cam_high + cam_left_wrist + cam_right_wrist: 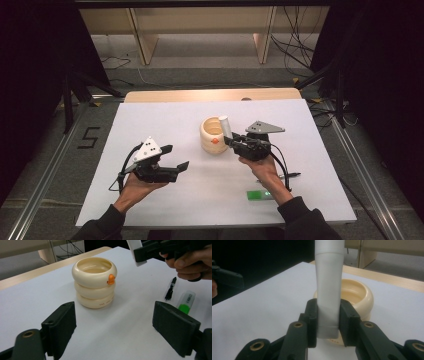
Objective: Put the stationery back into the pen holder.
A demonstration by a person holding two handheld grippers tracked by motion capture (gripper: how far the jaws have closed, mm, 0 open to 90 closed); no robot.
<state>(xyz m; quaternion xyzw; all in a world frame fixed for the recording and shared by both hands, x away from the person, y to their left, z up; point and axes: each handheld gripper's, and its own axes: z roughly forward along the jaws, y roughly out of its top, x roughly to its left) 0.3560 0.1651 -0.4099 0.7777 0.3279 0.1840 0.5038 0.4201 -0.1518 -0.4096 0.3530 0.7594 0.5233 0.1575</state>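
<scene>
White and upright, the tube (329,287) stands pinched near its lower end between the jaws of the right gripper (231,141), just beside the cream ringed pot (212,135), long axis vertical. From the left gripper view, a black pen (170,288) and green marker (186,302) lie on the table (165,120). The left gripper (177,157) hangs open, palm-up hand (137,186) beneath it.
</scene>
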